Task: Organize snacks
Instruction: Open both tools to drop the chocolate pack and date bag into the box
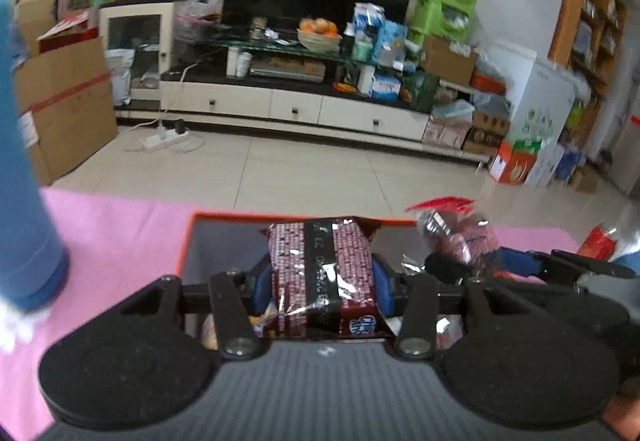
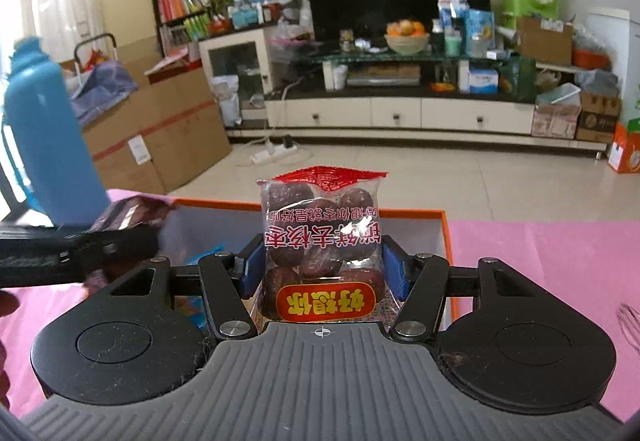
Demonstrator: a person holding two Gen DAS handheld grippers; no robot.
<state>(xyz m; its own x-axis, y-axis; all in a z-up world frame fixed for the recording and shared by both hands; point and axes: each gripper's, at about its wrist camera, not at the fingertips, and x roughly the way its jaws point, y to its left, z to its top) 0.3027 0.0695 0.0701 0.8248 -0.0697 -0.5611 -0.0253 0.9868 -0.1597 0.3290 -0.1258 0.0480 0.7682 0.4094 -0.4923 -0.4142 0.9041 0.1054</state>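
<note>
while both grippers hang over the orange-rimmed box (image 2: 447, 237) on the pink mat (image 2: 540, 253), the left gripper (image 1: 323, 277) is clamped on a dark red cookie packet (image 1: 320, 265); the right gripper (image 2: 322, 269) is clamped on a clear bag of dates (image 2: 320, 237); a blue bottle (image 2: 44, 145) stands left of the box

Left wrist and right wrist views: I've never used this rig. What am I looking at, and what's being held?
Each picture comes from a camera riding on a hand-held claw, looking forward along its two fingers. In the left wrist view the left claw grips a maroon chocolate biscuit pack; in the right wrist view the right claw grips a clear bag of red dates. Both hang over an orange-rimmed box with other snacks inside, sitting on a pink table cover. A blue bottle stands to the left. Behind is a living room.
</note>
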